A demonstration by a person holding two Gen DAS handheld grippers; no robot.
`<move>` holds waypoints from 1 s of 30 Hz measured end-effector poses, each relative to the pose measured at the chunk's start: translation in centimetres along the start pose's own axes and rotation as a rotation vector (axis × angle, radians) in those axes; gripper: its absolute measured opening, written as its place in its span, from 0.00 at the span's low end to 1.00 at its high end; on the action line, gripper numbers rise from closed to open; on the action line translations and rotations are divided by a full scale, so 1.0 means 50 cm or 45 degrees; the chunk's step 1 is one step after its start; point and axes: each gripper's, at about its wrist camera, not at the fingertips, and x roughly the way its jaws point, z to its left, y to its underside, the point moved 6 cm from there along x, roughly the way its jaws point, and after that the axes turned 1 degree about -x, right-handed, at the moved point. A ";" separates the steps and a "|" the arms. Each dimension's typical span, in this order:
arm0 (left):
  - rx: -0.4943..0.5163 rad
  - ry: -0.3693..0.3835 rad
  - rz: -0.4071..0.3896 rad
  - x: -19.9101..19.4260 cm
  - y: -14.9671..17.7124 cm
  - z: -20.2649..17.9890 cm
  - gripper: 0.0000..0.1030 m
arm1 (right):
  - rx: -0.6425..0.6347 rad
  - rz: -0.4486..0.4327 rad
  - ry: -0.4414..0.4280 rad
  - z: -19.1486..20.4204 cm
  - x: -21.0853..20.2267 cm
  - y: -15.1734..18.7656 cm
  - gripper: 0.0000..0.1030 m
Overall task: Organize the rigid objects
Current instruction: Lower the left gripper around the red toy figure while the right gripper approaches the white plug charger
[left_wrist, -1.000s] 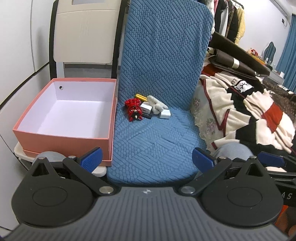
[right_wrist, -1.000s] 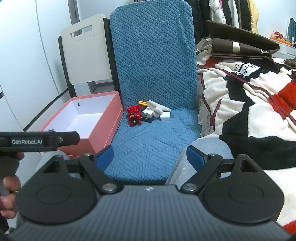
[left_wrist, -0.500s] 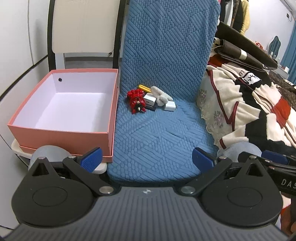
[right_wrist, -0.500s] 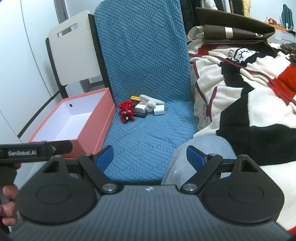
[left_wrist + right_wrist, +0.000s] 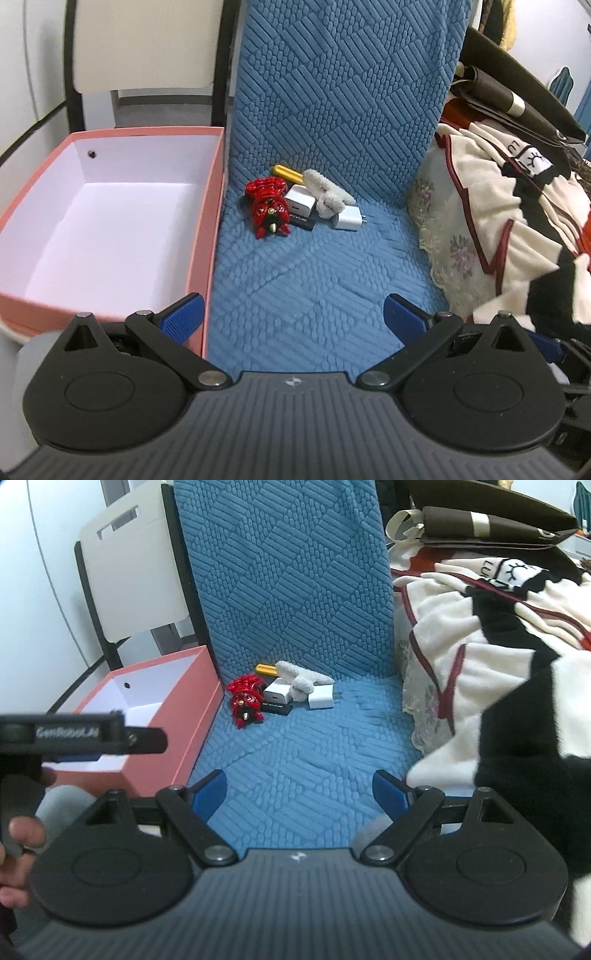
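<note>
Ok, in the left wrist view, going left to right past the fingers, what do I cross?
pink box → red toy → white charger with prongs → floral lace cloth → striped blanket

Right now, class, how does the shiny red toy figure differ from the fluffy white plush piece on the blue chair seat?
The shiny red toy figure looks hard and glossy; the fluffy white plush piece looks soft and matte. The red one lies nearest the pink cardboard box; the white one lies draped over the white chargers. Both rest on the blue chair seat, untouched.
</note>
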 end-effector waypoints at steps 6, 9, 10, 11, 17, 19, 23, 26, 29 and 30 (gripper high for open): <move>0.030 0.022 0.009 0.094 -0.042 -0.007 1.00 | 0.005 0.031 0.015 0.008 0.069 -0.014 0.85; 0.020 0.024 0.035 0.142 -0.055 -0.004 1.00 | 0.007 0.037 0.030 0.007 0.104 -0.019 0.84; 0.021 0.031 0.039 0.157 -0.061 -0.004 1.00 | 0.013 0.037 0.031 0.005 0.115 -0.021 0.84; 0.022 0.040 0.044 0.172 -0.066 -0.004 1.00 | 0.022 0.037 0.034 0.003 0.127 -0.024 0.84; 0.051 0.014 0.065 0.252 -0.091 -0.004 1.00 | 0.081 0.051 0.084 -0.014 0.181 -0.037 0.81; 0.047 0.023 0.064 0.272 -0.098 -0.004 1.00 | 0.073 0.048 0.083 -0.014 0.196 -0.041 0.81; 0.058 0.020 0.053 0.297 -0.116 -0.004 1.00 | 0.084 0.009 0.084 -0.018 0.218 -0.054 0.81; 0.051 0.025 0.044 0.310 -0.134 -0.002 1.00 | 0.097 0.000 0.064 -0.023 0.237 -0.066 0.81; 0.041 0.033 0.048 0.322 -0.148 -0.001 1.00 | 0.097 0.001 0.071 -0.029 0.257 -0.076 0.78; 0.041 0.032 0.050 0.327 -0.152 -0.002 1.00 | 0.100 0.003 0.068 -0.032 0.264 -0.079 0.77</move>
